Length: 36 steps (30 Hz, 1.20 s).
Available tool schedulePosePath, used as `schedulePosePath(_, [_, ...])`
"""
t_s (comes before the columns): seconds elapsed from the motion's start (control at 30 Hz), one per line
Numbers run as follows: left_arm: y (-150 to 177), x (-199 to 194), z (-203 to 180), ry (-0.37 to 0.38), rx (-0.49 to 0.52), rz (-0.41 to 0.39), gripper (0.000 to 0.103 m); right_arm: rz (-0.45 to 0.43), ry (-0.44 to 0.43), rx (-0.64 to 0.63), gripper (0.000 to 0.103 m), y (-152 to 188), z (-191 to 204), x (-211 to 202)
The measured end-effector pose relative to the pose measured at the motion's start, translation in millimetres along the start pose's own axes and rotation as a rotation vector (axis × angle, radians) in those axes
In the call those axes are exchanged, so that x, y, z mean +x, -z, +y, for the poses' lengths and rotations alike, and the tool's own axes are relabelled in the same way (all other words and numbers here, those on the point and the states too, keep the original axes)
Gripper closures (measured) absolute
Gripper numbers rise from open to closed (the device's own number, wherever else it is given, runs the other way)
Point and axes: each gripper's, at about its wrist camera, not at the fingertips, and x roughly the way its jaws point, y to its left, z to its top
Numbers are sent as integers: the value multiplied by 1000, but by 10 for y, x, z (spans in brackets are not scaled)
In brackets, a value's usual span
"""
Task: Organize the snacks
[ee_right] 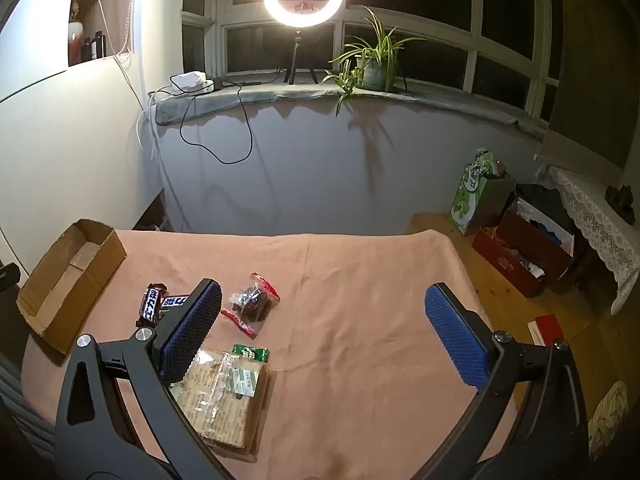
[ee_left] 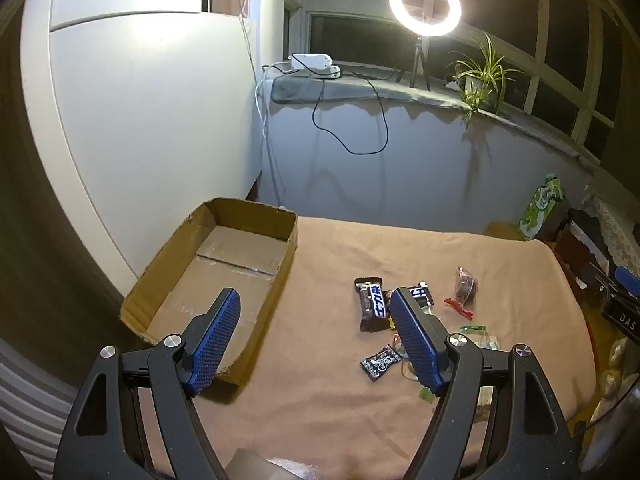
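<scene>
Snacks are lying loose on a peach cloth point(ee_right: 360, 300), none boxed yet. Left gripper point(ee_left: 316, 312), jaws wide apart and empty, is hovering with the chocolate bar point(ee_left: 370, 308) at its two o'clock, long axis toward twelve, cardboard box point(ee_left: 168, 280) at ten. Right gripper point(ee_right: 320, 308) is gaping, farther off.

Tablecloth point(ee_right: 360, 320) peach; box point(ee_left: 224, 248) brown cardboard; tool pads point(ee_right: 456, 344) blue, dotted; candy bar point(ee_left: 372, 304) dark, white lettering.
</scene>
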Motion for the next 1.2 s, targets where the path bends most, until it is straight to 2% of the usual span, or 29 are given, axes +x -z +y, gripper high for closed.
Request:
schedulePosePath(0.33, [55,-19,36,-8,7,-3,25,12,0,4,0,18,7,55])
schedulePosePath(0.47, [79,-13,78,-13,11,5,25,11,4,10,0,132,44,111])
schedulePosePath(1.2, [69,48,52,-20,10,5,25,23,-3,21,0,64,-20,44])
